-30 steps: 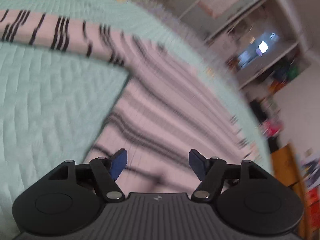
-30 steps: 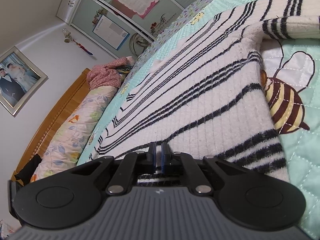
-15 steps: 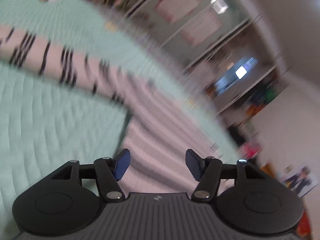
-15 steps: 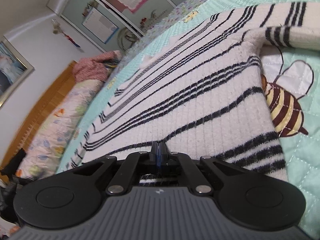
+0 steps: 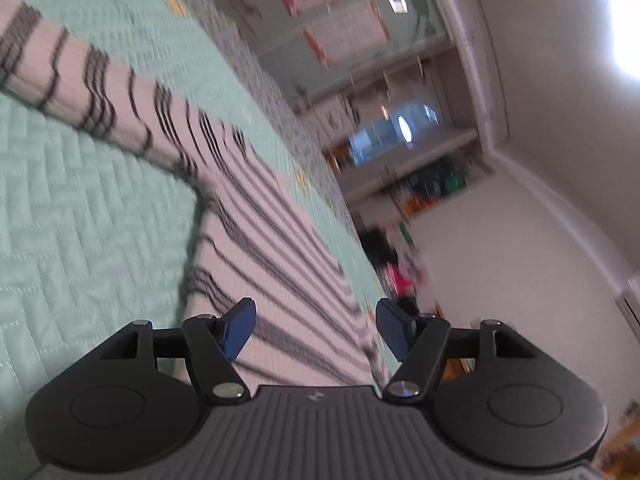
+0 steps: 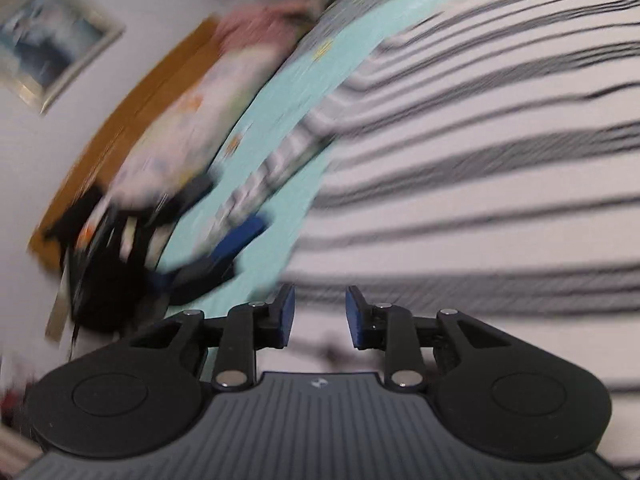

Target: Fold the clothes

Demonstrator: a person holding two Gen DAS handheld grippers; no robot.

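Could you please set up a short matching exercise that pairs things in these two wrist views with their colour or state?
Things:
1. sweater
2. quilt
3. left gripper
4. headboard

Descriptions:
A. mint green, stitched in a zigzag pattern
B. brown wood, against the wall
C. pale with dark stripes, spread flat
D. jaws wide apart, nothing between the pads

Pairs: 1-C, 2-A, 3-D, 4-B
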